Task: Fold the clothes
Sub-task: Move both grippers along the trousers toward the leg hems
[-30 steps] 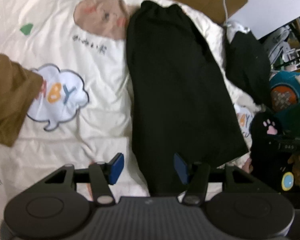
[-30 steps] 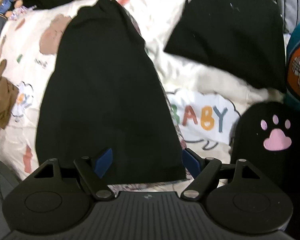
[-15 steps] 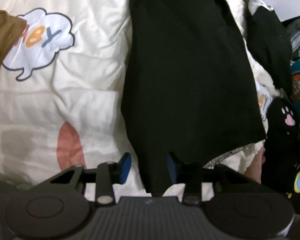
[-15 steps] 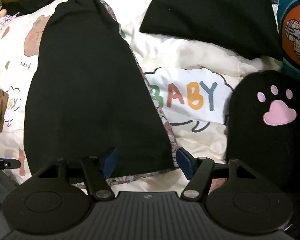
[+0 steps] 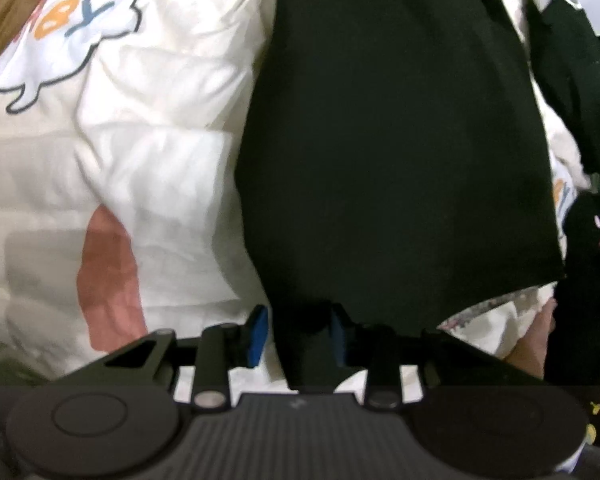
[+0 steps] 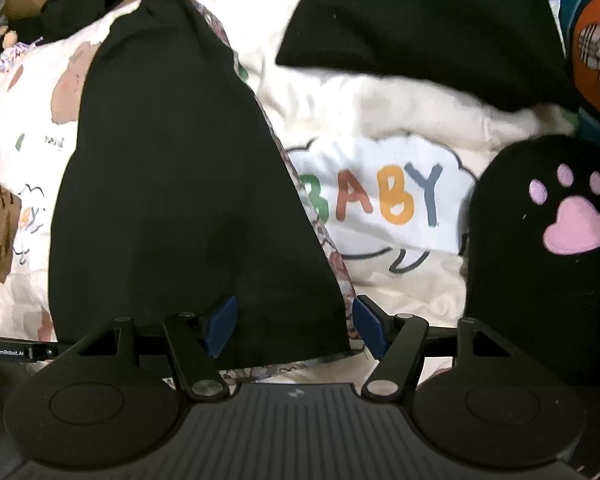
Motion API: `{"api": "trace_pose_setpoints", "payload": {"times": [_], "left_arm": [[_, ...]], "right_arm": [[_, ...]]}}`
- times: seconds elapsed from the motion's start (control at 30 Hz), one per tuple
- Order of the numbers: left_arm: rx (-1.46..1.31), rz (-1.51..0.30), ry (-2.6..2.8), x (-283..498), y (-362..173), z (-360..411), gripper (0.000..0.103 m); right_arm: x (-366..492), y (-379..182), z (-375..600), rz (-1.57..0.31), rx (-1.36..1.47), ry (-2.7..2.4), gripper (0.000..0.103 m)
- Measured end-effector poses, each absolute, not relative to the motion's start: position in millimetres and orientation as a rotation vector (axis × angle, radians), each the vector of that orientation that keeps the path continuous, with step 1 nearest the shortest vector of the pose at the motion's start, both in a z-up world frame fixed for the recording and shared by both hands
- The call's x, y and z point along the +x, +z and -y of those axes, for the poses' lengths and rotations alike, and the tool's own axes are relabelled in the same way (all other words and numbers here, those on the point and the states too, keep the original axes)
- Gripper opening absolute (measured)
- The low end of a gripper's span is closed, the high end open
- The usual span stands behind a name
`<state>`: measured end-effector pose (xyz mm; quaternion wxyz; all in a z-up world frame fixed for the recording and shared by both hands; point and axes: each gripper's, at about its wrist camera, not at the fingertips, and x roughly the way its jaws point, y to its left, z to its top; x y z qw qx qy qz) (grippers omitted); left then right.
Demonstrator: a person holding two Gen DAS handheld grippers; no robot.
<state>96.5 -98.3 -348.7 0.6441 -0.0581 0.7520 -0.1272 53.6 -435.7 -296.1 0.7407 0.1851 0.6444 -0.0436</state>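
Two grippers sit at the black cloth [image 5: 392, 140]: left gripper [image 5: 298, 334] closing around its corner, right gripper [image 6: 292, 326] open.

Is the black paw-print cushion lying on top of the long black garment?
No, the paw-print cushion sits apart, across the BABY print from the black garment.

Left tongs [image 5: 298, 334] point steeply down, jaws just closing; right tongs [image 6: 294, 328] likewise, wider apart.

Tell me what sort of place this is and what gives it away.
Most likely a bedroom, with the folding done on a bed. A soft cream quilt printed with cartoons and "BABY" lies under the black garment, a black paw-print cushion sits at its edge, and other clothes lie around.
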Motion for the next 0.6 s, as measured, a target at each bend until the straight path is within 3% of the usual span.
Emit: {"api": "trace_pose_setpoints", "payload": {"times": [0.6], "left_arm": [[-0.162, -1.72, -0.3, 100.9, -370.9, 88.3, 0.037]], "right_arm": [[47.7, -346.7, 443.3, -1.472, 0.461, -0.155, 0.069]]}}
